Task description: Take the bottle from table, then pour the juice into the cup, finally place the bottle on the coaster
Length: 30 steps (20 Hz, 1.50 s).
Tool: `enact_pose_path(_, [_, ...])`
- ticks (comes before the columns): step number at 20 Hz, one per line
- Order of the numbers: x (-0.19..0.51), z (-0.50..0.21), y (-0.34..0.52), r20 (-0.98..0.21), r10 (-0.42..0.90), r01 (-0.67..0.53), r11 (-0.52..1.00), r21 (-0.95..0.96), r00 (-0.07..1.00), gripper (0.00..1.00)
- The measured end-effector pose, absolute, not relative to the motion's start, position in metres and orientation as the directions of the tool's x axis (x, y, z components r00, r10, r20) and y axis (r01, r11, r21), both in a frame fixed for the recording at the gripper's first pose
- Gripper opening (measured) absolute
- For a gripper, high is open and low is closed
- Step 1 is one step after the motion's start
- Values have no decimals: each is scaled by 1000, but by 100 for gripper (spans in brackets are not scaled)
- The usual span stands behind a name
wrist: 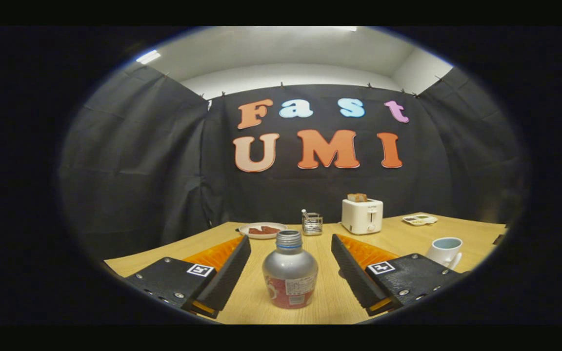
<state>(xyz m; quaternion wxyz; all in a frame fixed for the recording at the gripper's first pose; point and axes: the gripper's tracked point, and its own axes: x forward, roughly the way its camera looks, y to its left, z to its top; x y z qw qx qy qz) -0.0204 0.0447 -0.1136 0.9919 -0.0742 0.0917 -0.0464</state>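
Grab step: gripper (291,265) jaws open, bottle (290,275) upright between fingers, untouched; next, close on its body squarely.

A white toaster (362,215) stands toward the back of the wooden table (320,297), something browned poking up from its slots; to its left, a small wire rack (312,224); further left, a white plate (262,230) with reddish-brown pieces on it; off to the toaster's right, near the far edge, a shallow white tray (419,220) holding greenish bits.
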Motion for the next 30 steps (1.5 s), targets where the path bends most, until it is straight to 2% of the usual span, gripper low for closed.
enact_pose_path(9, [-26,-164,34,-301,-135,102,987,-124,944,98])
enact_pose_path(15, [-31,-194,32,-393,-147,83,981,-174,908,92])
enact_pose_path(21, [-36,-206,31,-416,-142,93,986,-136,898,91])
enact_pose_path(22, [-36,-208,31,-420,-140,92,987,-133,897,85])
enact_pose_path(24, [-36,-209,30,-417,-140,91,987,-135,898,81])
enact_pose_path(30, [-31,-194,37,-377,-123,81,989,-125,918,77])
